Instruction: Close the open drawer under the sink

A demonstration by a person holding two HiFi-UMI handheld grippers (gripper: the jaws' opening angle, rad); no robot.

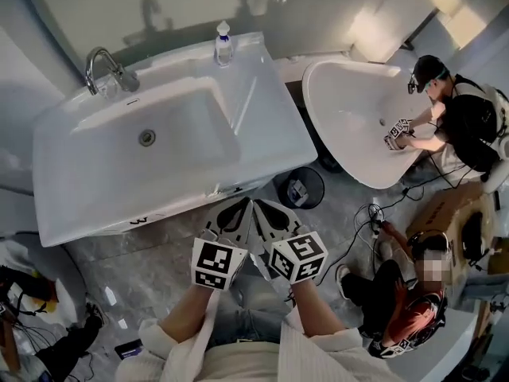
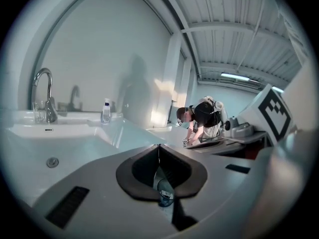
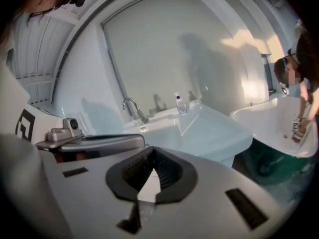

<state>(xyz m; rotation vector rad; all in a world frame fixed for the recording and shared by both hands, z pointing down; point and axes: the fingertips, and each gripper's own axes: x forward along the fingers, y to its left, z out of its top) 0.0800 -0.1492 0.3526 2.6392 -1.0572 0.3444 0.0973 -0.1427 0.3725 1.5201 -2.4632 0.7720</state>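
Left gripper (image 1: 238, 207) and right gripper (image 1: 266, 209) had jaws together, empty.
Both hung side by side near the sink's (image 1: 79, 213) front edge; the drawer under it was hidden from view.

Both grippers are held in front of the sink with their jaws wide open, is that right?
Not quite. The left gripper and the right gripper are indeed held in front of the sink, but their jaws are closed together, with nothing between them. The left gripper view and the right gripper view each show this.
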